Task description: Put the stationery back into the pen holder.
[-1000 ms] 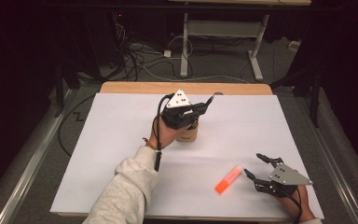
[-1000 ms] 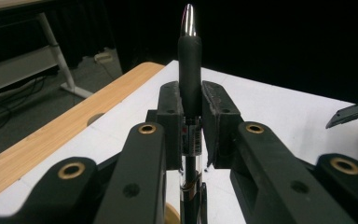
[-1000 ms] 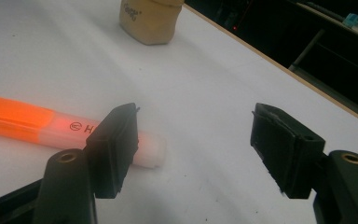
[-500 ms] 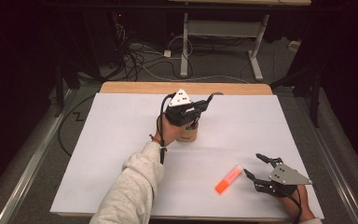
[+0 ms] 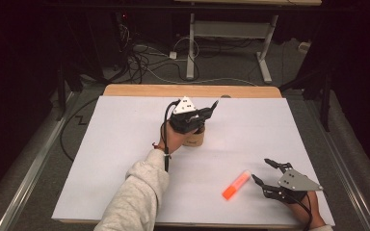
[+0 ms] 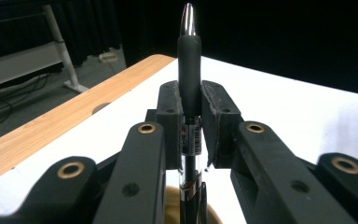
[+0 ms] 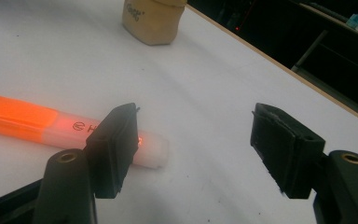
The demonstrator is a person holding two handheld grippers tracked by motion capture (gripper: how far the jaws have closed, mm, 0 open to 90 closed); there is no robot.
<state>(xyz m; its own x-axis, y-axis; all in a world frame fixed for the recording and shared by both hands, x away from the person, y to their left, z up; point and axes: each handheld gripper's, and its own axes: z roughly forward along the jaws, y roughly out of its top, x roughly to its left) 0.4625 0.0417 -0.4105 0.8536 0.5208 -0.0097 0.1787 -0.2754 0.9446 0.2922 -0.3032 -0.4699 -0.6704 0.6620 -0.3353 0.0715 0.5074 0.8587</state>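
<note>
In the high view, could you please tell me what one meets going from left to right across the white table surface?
Left gripper holding a pen above the tan cup → orange highlighter → right gripper, jaws open.

Pen (image 6: 189, 88): lower end cut off by the frame's bottom edge in the left gripper view. Wooden cup (image 5: 194, 137): mostly hidden behind the left gripper (image 5: 211, 108) (high view). Cup lettering: top cropped, unreadable. Orange highlighter (image 7: 70, 130): partly hidden by one jaw.
</note>
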